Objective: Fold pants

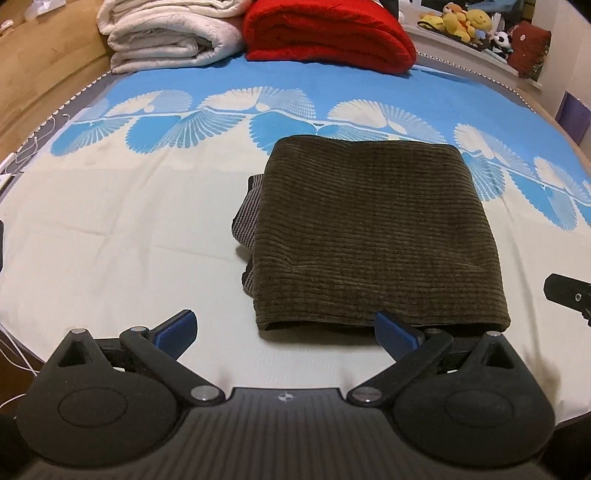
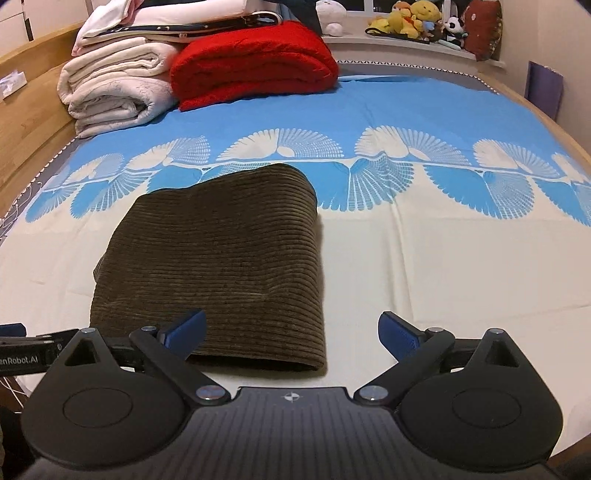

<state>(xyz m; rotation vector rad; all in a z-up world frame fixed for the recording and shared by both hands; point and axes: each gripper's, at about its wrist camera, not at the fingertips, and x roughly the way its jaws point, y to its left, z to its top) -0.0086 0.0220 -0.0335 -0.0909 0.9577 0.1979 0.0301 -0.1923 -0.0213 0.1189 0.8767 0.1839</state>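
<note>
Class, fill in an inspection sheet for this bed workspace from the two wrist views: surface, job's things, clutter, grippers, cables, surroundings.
Surface: bed sheet, cream near the cameras, blue with a white fan pattern further back; lies mostly flat.
Job's things: brown corduroy pants folded into a compact rectangle, with a striped inner layer poking out at one side.
Clutter: red blanket and white blankets folded at the far end.
Grippers: left gripper open, one finger at the pants' near edge; right gripper open, holding nothing.
Cables: thin white cable at the bed's edge.
Surroundings: wooden bed frame; plush toys on a ledge.
</note>
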